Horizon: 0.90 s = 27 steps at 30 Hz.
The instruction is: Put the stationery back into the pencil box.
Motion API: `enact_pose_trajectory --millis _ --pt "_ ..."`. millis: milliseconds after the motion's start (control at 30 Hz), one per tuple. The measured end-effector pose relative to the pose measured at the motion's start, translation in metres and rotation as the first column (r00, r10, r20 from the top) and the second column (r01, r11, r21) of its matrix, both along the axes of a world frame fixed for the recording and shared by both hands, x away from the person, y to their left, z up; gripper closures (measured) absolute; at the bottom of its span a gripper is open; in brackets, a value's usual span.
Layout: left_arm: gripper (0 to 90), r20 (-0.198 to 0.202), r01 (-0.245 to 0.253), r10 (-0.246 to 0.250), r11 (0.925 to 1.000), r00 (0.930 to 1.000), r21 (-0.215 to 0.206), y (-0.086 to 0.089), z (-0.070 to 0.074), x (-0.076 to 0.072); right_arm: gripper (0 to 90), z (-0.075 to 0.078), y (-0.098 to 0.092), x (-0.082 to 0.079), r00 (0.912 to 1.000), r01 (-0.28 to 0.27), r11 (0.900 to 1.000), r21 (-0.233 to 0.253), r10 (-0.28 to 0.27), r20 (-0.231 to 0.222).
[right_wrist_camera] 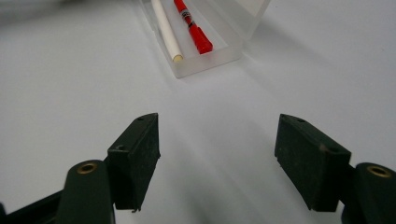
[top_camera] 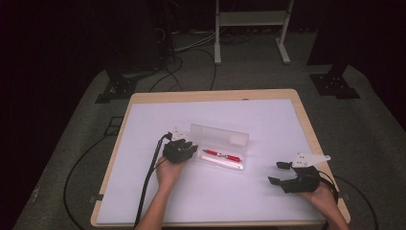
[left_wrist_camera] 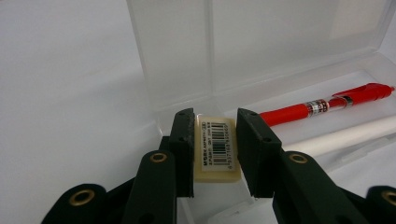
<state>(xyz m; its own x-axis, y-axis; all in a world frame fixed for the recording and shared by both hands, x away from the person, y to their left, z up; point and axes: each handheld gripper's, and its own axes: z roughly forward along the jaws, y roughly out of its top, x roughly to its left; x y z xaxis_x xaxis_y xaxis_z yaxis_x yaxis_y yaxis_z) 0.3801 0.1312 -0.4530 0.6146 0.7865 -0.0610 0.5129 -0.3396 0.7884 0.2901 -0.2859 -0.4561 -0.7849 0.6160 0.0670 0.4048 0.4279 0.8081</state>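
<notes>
A clear plastic pencil case (top_camera: 238,139) lies open mid-table, lid standing up behind. Inside it rest a red pen (top_camera: 221,155) and a white pen (top_camera: 227,163). My left gripper (top_camera: 187,146) is at the case's left end, shut on a cream eraser (left_wrist_camera: 215,147) with a barcode label, held just over the tray's end. The left gripper view has the red pen (left_wrist_camera: 322,106) and white pen (left_wrist_camera: 345,135) to the right of the jaws. My right gripper (top_camera: 276,173) rests open near the front right, nothing between its jaws; its own view (right_wrist_camera: 217,149) faces the case (right_wrist_camera: 219,60).
A white mat (top_camera: 158,120) covers the wooden table (top_camera: 306,120). Black cables trail off the left front edge. Stand feet and a white frame sit on the floor beyond the far edge.
</notes>
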Motion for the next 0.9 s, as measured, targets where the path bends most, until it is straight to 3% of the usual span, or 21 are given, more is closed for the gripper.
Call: enact_pose_trajectory --millis 900 --pt "68.4 -0.022 0.000 0.000 1.0000 0.9998 0.007 -0.0020 -0.0066 0.0035 29.8 -0.0002 0.0007 -0.0005 1.0000 -0.006 1.000 -0.003 0.006 0.002"
